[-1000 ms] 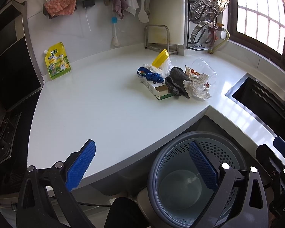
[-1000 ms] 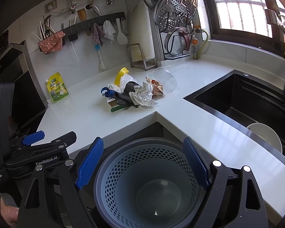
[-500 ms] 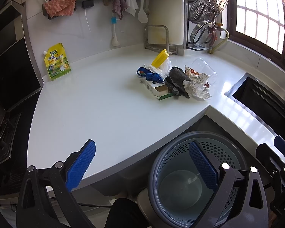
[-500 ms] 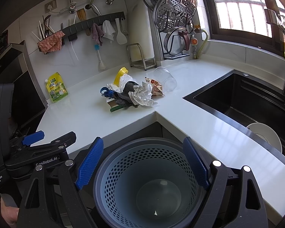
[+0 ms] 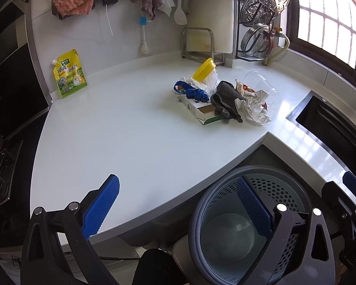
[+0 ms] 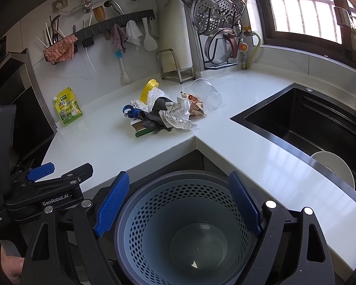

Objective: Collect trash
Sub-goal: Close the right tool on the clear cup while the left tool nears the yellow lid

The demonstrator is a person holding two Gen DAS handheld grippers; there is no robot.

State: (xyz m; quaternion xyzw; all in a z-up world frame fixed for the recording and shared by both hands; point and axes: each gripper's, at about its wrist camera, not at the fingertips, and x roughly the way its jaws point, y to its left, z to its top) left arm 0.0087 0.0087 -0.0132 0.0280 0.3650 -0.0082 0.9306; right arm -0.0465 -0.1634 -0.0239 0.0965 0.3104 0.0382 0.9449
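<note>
I see both views lit by daylight from a barred window (image 6: 303, 11) at the upper right; its panes are blown out to near white. The white countertop (image 5: 130, 130) is bright and evenly lit, with soft glare streaks on the strip beside the sink (image 6: 315, 128), whose black interior stays very dark. The left side of each view falls into deep shadow, with little detail readable there. Shadows under the pile of trash (image 5: 225, 99) are faint and short. Focus is sharp through the middle. The fisheye lens bends straight edges into curves, and the corners darken to black, with a brownish blur at the upper right corner.
</note>
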